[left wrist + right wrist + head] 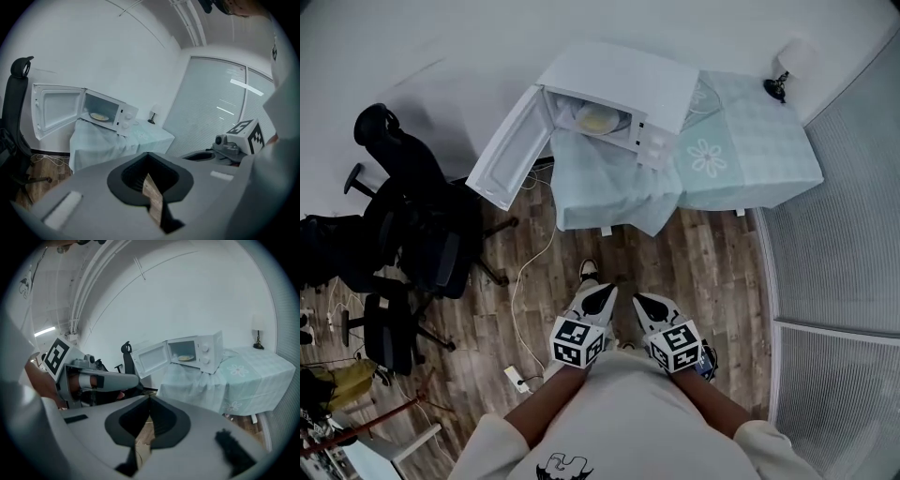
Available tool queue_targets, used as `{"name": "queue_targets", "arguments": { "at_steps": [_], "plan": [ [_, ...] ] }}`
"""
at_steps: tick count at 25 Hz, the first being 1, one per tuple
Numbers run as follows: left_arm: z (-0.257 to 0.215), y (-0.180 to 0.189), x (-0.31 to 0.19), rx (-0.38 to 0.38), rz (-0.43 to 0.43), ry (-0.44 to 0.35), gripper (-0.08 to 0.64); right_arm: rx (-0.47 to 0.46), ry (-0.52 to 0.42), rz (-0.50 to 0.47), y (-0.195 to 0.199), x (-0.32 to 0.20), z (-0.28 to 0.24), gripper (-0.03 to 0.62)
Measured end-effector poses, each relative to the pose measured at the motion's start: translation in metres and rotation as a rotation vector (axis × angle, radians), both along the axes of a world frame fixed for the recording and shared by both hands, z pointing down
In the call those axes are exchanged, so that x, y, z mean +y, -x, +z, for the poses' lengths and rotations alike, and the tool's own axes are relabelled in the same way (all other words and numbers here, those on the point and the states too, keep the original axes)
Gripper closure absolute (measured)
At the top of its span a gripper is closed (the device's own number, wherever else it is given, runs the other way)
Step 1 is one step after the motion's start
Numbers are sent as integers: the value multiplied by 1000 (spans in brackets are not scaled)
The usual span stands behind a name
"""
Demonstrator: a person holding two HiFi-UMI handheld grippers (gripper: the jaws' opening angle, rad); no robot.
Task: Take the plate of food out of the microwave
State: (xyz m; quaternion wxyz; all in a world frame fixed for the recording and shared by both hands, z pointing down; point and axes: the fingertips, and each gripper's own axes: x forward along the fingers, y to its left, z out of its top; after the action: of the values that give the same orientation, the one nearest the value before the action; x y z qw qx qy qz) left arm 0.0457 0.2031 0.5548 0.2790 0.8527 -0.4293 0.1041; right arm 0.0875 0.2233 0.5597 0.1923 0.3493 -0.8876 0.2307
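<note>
the plate of food is seen inside the microwave, whose door is swung wide open, on a cloth-covered table. the left gripper and right gripper are held side by side, well apart from the microwave. both pairs of jaws are pressed together, with nothing pinched.

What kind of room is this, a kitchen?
Probably an office or workroom rather than a kitchen: black swivel chairs stand on the wooden floor, and the open microwave sits on a cloth-covered table against a bare white wall.
</note>
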Motion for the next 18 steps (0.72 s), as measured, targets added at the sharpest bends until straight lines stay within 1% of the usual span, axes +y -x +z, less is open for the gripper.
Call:
{"name": "queue_targets", "arguments": {
  "at_steps": [3,7,9,11,14,18],
  "plan": [
    [-7,34,-66,3,0,6,557,23,0,6,31,-64,-7,578],
    [-22,70,-147,-24,59,-36,555,66,-28,9,63,-148,-20,578],
    [-25,90,-181,-42,76,-50,556,78,-30,26,74,-182,-23,578],
    [-25,107,-208,-53,73,-52,557,84,-34,35,82,-207,-26,578],
    [-26,116,-240,-39,53,-50,557,88,-39,38,88,-239,-28,578],
    [-25,111,-270,-24,45,-45,557,77,-43,40,93,-278,-26,578]
  ]
}}
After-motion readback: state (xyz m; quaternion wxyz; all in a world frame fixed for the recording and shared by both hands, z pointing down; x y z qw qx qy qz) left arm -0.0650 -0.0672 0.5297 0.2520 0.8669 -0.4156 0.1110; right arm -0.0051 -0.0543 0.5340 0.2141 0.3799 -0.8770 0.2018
